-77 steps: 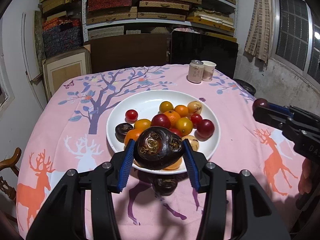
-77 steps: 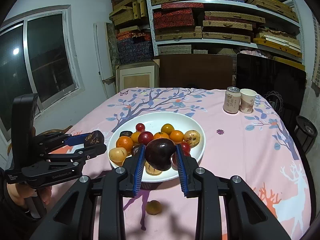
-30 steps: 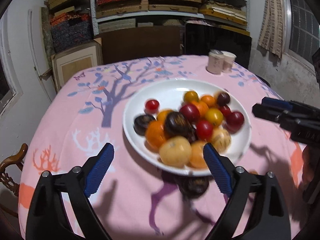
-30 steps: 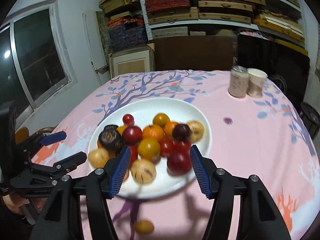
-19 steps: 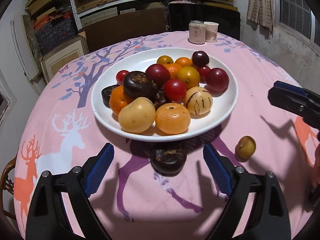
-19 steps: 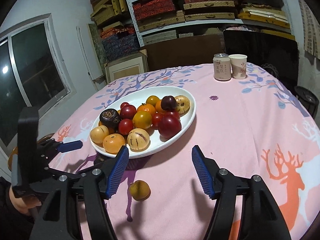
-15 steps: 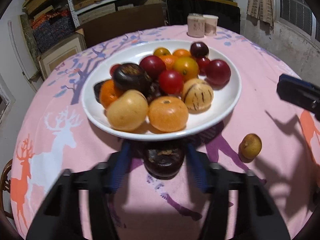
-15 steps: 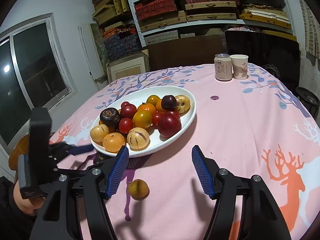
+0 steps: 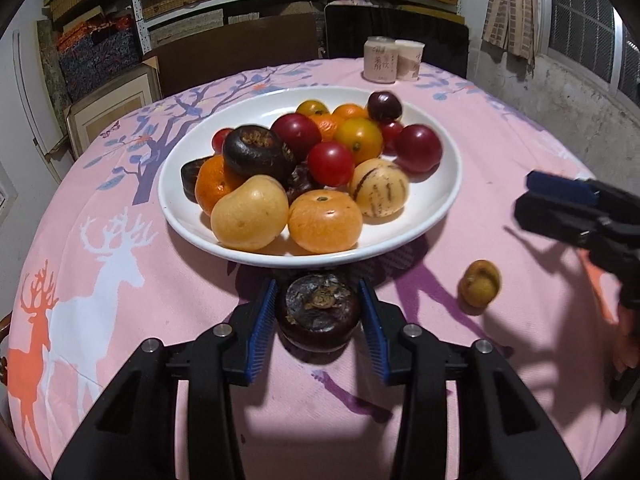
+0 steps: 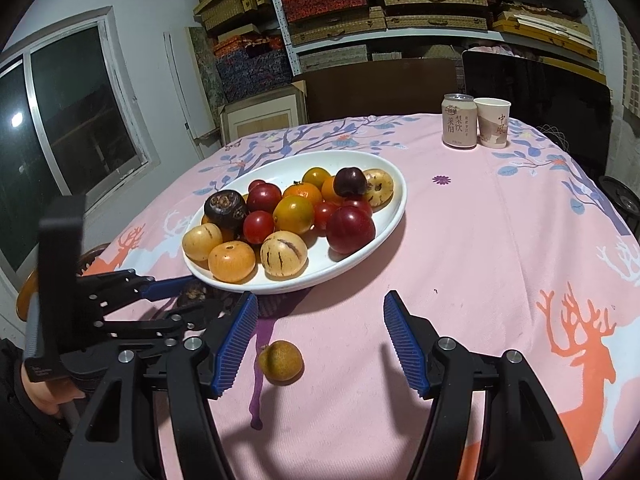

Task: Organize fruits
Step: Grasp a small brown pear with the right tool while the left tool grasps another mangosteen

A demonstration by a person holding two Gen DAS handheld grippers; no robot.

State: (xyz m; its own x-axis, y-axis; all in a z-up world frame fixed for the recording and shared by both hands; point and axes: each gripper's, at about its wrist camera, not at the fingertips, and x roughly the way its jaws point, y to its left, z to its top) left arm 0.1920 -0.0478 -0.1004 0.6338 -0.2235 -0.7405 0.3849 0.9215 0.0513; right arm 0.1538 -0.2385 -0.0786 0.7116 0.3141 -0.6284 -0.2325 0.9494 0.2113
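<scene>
A white plate (image 9: 448, 184) holds several fruits: red, orange, yellow and dark ones. It also shows in the right wrist view (image 10: 396, 204). My left gripper (image 9: 319, 312) is shut on a dark round fruit (image 9: 319, 312) that rests on the pink cloth just in front of the plate. In the right wrist view the left gripper (image 10: 176, 292) is at the plate's near left edge. A small yellow-brown fruit (image 9: 479, 283) lies loose on the cloth, and it shows between my right gripper's fingers (image 10: 280, 360). My right gripper (image 10: 316, 344) is open and empty above it.
A drink can (image 10: 459, 121) and a paper cup (image 10: 493, 122) stand at the table's far side. The round table has a pink patterned cloth (image 10: 500, 248). Shelves of boxes and a dark chair back (image 10: 536, 92) stand behind.
Both grippers dropped their fruits on the plate and drew back. My left gripper then lowered and closed on the dark fruit in front of the plate. My right gripper stayed open near the small fruit.
</scene>
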